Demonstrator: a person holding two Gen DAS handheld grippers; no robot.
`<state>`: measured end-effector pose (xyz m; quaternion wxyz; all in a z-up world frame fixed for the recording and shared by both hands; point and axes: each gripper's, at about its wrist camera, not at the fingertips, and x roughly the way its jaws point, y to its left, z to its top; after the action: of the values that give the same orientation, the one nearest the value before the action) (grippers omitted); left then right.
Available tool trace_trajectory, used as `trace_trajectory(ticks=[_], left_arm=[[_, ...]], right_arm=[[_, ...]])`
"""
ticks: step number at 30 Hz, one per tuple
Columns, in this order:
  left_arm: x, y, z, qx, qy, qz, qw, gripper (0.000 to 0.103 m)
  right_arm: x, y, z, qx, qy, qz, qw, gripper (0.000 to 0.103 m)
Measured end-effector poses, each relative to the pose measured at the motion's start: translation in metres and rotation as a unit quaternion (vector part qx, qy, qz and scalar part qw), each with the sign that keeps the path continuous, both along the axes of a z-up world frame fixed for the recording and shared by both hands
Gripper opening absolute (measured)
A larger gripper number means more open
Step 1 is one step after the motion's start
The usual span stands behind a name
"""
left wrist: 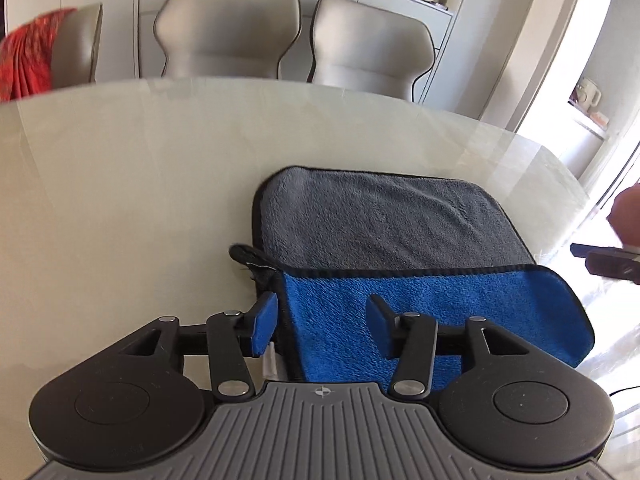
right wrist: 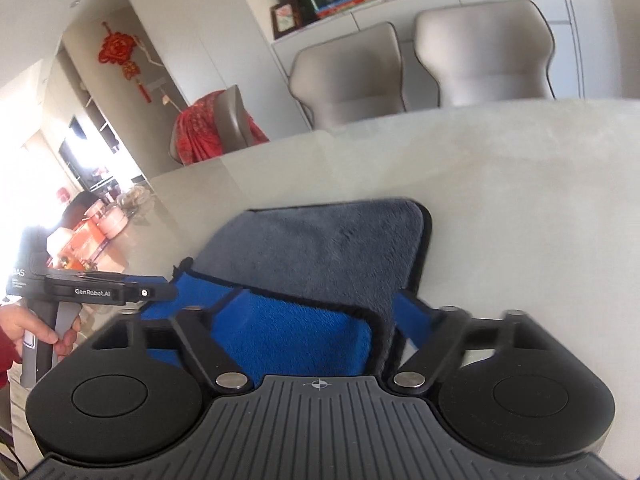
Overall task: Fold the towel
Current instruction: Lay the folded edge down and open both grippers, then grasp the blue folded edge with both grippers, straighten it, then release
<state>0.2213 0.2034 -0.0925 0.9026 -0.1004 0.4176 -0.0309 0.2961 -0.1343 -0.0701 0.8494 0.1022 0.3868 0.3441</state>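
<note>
A towel, grey on one side and blue on the other with a black hem, lies on the pale table; its near part is turned over so the blue side [left wrist: 420,304] faces up over the grey [left wrist: 376,216]. My left gripper [left wrist: 322,326] is open, its blue-padded fingers [left wrist: 266,326] straddling the towel's near left corner by the black hanging loop [left wrist: 248,254]. In the right wrist view the towel [right wrist: 320,252] lies just ahead. My right gripper [right wrist: 316,320] is open wide around the raised blue fold [right wrist: 288,332]. The left gripper [right wrist: 104,286] shows at the left there.
The pale table [left wrist: 120,200] stretches far and left of the towel. Beige chairs [left wrist: 228,32] stand behind its far edge, one draped with red cloth [left wrist: 28,56]. A cabinet with ornaments [right wrist: 400,8] is behind. The person's hand [right wrist: 36,330] is at the left.
</note>
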Motion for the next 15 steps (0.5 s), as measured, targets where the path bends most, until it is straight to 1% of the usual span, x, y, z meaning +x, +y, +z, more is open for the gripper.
trace_trajectory(ticks=[4, 7, 9, 11, 14, 15], left_arm=[[0.005, 0.006, -0.005, -0.013, 0.018, 0.016, 0.9996, 0.055], [0.007, 0.012, -0.01, -0.027, 0.032, 0.026, 0.9988, 0.055], [0.006, 0.013, -0.01, -0.033, 0.032, 0.027, 0.9986, 0.055], [0.006, 0.012, -0.009, -0.04, 0.031, 0.023, 0.9984, 0.055], [0.007, 0.01, -0.008, -0.034, 0.033, 0.016, 0.9987, 0.055], [0.007, 0.01, -0.008, -0.036, 0.035, 0.015, 0.9986, 0.055]], right_arm=[[0.001, -0.005, -0.012, 0.019, 0.028, -0.011, 0.999, 0.059], [0.002, -0.006, -0.014, 0.008, 0.023, -0.03, 0.999, 0.059], [0.004, -0.01, -0.014, 0.004, 0.024, -0.042, 0.999, 0.06], [0.007, -0.012, -0.016, 0.011, 0.031, -0.043, 0.999, 0.06], [0.006, -0.007, -0.018, 0.01, 0.032, -0.027, 0.999, 0.056], [0.006, -0.006, -0.019, 0.006, 0.032, -0.023, 0.999, 0.051]])
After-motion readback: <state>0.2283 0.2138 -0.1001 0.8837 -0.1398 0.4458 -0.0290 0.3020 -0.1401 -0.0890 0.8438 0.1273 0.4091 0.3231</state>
